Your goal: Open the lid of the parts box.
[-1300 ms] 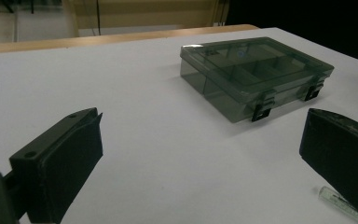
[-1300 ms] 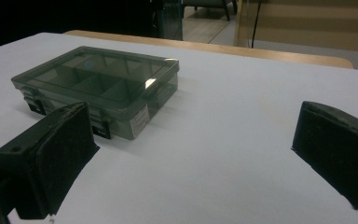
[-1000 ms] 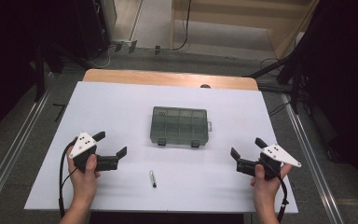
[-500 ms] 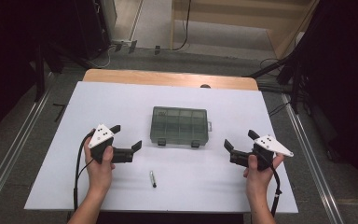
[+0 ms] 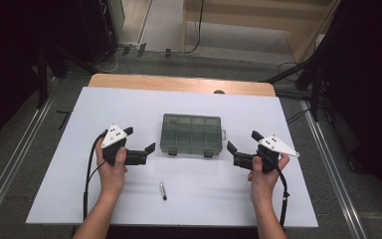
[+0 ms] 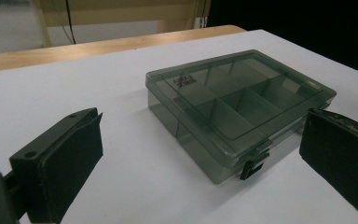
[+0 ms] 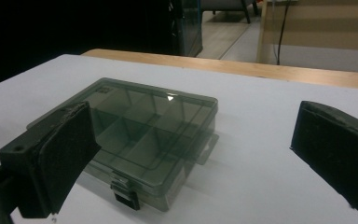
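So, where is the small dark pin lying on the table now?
In the high view the small pin lies on the white table near its front edge, in front of the closed compartment box, between the two forearms.

Both forearms reach in low; the left gripper (image 5: 146, 144) and right gripper (image 5: 238, 148) face inward, fingers spread wide.

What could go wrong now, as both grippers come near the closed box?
The box is light and lies free on the smooth table; a push from the left gripper or right gripper alone may slide it. Its two small latches may slip from the wide pads. The pin could be knocked away.
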The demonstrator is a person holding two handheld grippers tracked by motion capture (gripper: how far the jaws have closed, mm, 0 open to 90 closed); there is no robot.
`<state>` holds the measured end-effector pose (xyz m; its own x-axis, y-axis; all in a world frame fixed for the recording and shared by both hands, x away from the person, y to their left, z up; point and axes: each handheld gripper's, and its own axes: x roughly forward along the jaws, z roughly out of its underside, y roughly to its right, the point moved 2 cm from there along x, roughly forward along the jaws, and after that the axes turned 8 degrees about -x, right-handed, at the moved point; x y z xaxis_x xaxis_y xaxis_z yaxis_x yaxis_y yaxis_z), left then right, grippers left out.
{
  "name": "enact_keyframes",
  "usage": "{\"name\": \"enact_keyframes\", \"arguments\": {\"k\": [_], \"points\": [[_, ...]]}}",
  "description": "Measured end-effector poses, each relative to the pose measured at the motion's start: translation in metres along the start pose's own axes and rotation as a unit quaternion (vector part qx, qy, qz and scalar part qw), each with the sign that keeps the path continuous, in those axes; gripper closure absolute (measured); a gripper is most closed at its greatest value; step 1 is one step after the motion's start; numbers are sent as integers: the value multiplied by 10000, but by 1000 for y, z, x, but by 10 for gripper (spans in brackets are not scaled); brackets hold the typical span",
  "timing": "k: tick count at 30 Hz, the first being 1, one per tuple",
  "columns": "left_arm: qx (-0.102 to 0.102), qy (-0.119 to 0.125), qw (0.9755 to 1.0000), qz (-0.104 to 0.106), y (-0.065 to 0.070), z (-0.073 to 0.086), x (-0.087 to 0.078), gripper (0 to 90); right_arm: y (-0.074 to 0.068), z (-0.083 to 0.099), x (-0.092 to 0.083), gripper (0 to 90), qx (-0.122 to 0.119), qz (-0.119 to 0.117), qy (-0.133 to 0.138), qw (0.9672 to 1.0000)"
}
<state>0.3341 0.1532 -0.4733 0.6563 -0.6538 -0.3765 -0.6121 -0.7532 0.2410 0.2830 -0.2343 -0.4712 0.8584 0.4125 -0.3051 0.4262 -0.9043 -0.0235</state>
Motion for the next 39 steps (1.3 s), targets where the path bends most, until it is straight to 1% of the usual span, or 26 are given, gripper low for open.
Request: {"name": "enact_keyframes", "arguments": {"k": [1,2,3,4,6,7,8,11,12,14,15,16,17,18,19,20,21,22,23,24,25,27,30,32,36,39], "points": [[-3,6,10000,42,1,0,1,0,-1,0,2,34,-18,-61,-3,10000],[-1,-14,10000,82,3,1,2,0,-2,-1,3,111,-34,-119,-1,9999],[11,-55,9999,124,4,1,3,0,-3,-1,5,172,-12,-102,-18,9999],[11,-90,9998,160,6,2,4,0,-4,0,6,152,6,-122,-24,9999],[4,-139,9996,239,9,4,6,0,-4,2,8,142,74,-434,26,9990],[-24,-149,9995,263,10,5,7,0,-5,3,8,151,99,-520,43,9986],[-38,-159,9994,318,11,7,7,0,-5,4,9,172,102,-548,8,9984],[-139,-301,9982,508,12,9,10,0,-8,8,11,239,30,-579,-102,9983],[-161,-342,9979,526,12,9,10,0,-9,8,12,264,13,-558,-130,9984],[-189,-388,9981,438,12,9,9,0,-11,9,11,344,-46,-534,-172,9984],[-242,-370,9983,369,12,9,9,38,-12,10,11,392,-73,-497,-181,9986],[-274,-392,9982,355,11,9,8,177,-13,10,10,510,-79,-540,-219,9983],[-293,-425,9980,378,10,10,8,177,-13,10,10,510,-79,-540,-219,9983],[-292,-429,9980,355,10,10,8,208,-13,11,10,564,-73,-600,-252,9979],[-273,-394,9985,269,9,11,7,280,-13,12,10,609,-88,-646,-282,9975],[-280,-397,9985,243,9,12,6,385,-13,13,10,668,-112,-704,-346,9969],[-305,-390,9984,257,8,14,7,433,-13,14,10,709,-154,-697,-390,9967],[-323,-416,9984,222,7,15,7,521,-13,15,10,737,-160,-668,-458,9966],[-311,-456,9983,168,7,16,8,650,-14,17,11,793,-190,-738,-554,9956],[-274,-522,9982,118,6,18,9,650,-14,17,11,793,-190,-738,-554,9956],[-266,-604,9978,117,6,19,9,695,-14,17,11,811,-228,-773,-584,9950],[-218,-682,9974,0,5,21,10,781,-14,18,11,855,-249,-781,-666,9944],[-227,-772,9967,-44,3,23,10,890,-14,20,12,900,-281,-854,-780,9929],[-267,-830,9962,-59,1,25,10,892,-13,23,14,900,-357,-791,-908,9921],[-294,-952,9950,-99,-1,27,13,894,-9,27,16,900,-311,-726,-1023,9916],[-285,-987,9947,-104,-2,29,16,895,-7,30,17,900,-305,-688,-1131,9907]]}}
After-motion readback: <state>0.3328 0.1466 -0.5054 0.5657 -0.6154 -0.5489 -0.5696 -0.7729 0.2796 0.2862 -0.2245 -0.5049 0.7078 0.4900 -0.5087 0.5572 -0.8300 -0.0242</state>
